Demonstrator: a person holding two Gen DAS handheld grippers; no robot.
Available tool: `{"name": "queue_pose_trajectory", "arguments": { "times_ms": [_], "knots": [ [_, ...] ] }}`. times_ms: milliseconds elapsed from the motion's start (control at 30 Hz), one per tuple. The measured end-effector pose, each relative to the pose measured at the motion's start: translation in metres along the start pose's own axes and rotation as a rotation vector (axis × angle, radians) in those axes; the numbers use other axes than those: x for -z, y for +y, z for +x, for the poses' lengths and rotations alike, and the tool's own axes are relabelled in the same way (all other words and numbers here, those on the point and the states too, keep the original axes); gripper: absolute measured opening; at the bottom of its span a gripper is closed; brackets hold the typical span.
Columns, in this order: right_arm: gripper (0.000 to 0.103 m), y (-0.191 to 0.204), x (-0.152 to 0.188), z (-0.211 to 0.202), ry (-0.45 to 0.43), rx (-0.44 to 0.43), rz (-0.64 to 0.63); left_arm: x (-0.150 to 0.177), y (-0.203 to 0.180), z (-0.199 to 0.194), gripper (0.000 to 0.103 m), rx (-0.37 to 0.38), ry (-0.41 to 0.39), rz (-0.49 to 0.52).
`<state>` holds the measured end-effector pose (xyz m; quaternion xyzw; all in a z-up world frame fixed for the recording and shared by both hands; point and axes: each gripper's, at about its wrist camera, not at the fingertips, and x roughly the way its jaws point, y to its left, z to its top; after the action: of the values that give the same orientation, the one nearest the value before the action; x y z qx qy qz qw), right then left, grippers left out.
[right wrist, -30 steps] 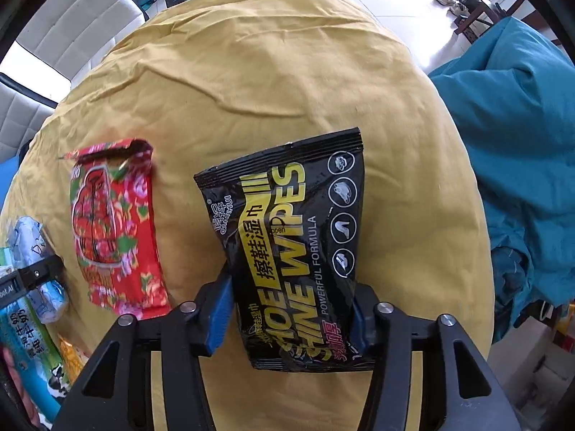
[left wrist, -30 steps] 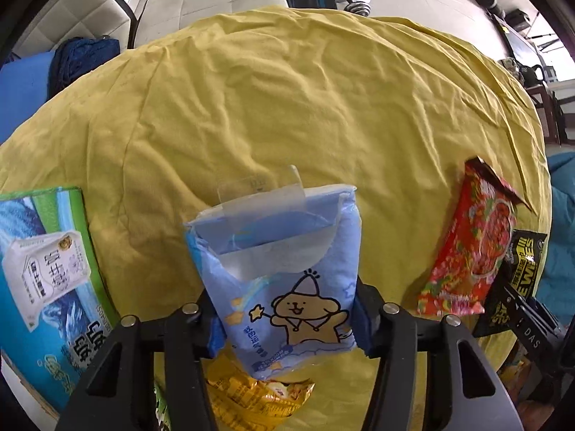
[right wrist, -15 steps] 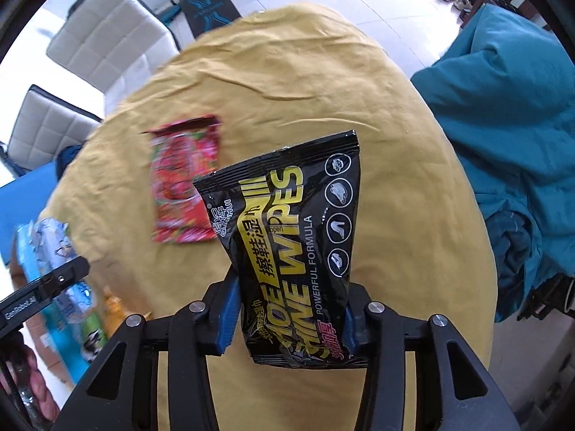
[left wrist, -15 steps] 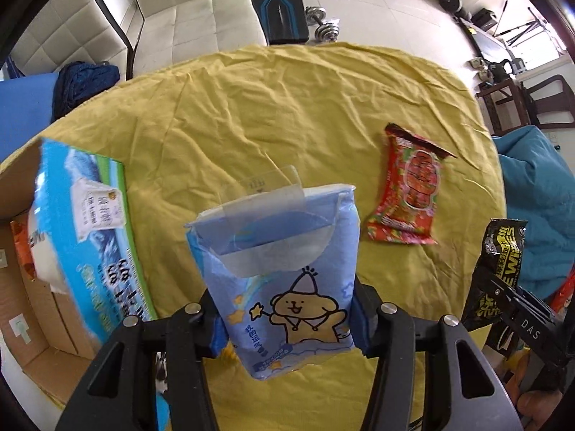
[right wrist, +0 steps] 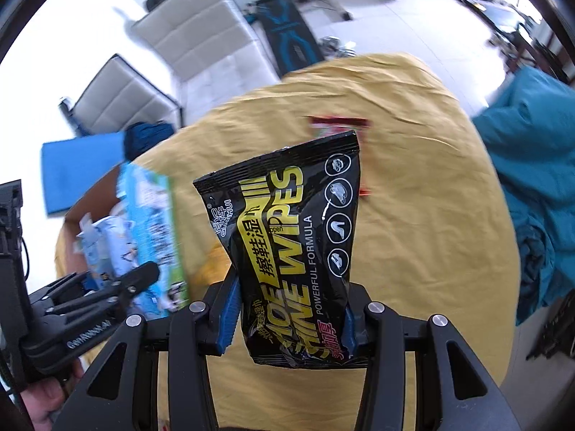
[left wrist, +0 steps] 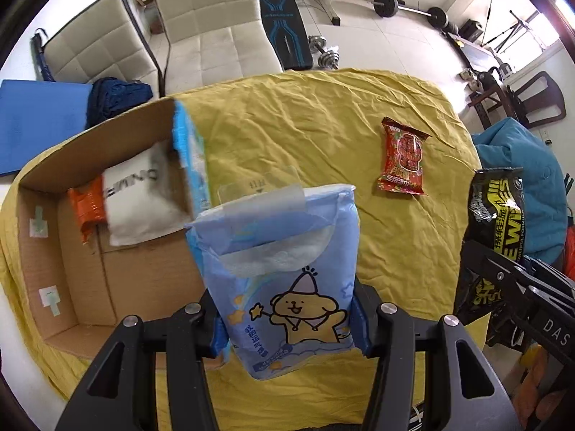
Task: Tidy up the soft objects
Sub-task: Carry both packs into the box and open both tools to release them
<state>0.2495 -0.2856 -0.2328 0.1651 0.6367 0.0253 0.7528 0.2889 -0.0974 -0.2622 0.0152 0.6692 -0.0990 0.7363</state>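
Observation:
My left gripper (left wrist: 287, 319) is shut on a light-blue wipes pack with a cartoon bear (left wrist: 284, 269) and holds it well above the yellow-covered table (left wrist: 305, 115), beside an open cardboard box (left wrist: 115, 280). My right gripper (right wrist: 287, 319) is shut on a black-and-yellow shoe wipes pack (right wrist: 291, 237), also lifted above the table. That black pack (left wrist: 497, 208) shows at the right of the left wrist view. A red snack-like packet (left wrist: 404, 156) lies flat on the cloth to the right; in the right wrist view it (right wrist: 337, 124) is mostly hidden behind the black pack.
The box holds a white pack (left wrist: 140, 197) and an orange one (left wrist: 88, 204); its blue printed flap (left wrist: 190, 154) stands up. White chairs (left wrist: 212, 18), a blue mat (left wrist: 39, 118), a teal cloth (right wrist: 532, 186) and gym weights (left wrist: 409, 3) surround the table.
Both grippers have risen and pulled back from the table with their packs. The left view has swung left, so the open box interior now shows. The red packet has not moved.

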Motion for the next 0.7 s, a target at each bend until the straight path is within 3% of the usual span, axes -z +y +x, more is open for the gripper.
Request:
{"name": "queue_pose_trajectory", "arguments": {
  "times_ms": [300, 700],
  "knots": [
    [0.048, 0.105, 0.02, -0.013, -0.018, -0.062, -0.127, 0.033, 0.07, -0.056, 0.05, 0.012, -0.078, -0.091],
    [0.048, 0.216, 0.039, 0.048, 0.094, -0.086, -0.188, 0.061, 0.205, -0.077, 0.05, -0.09, -0.085, -0.189]
  ]
}}
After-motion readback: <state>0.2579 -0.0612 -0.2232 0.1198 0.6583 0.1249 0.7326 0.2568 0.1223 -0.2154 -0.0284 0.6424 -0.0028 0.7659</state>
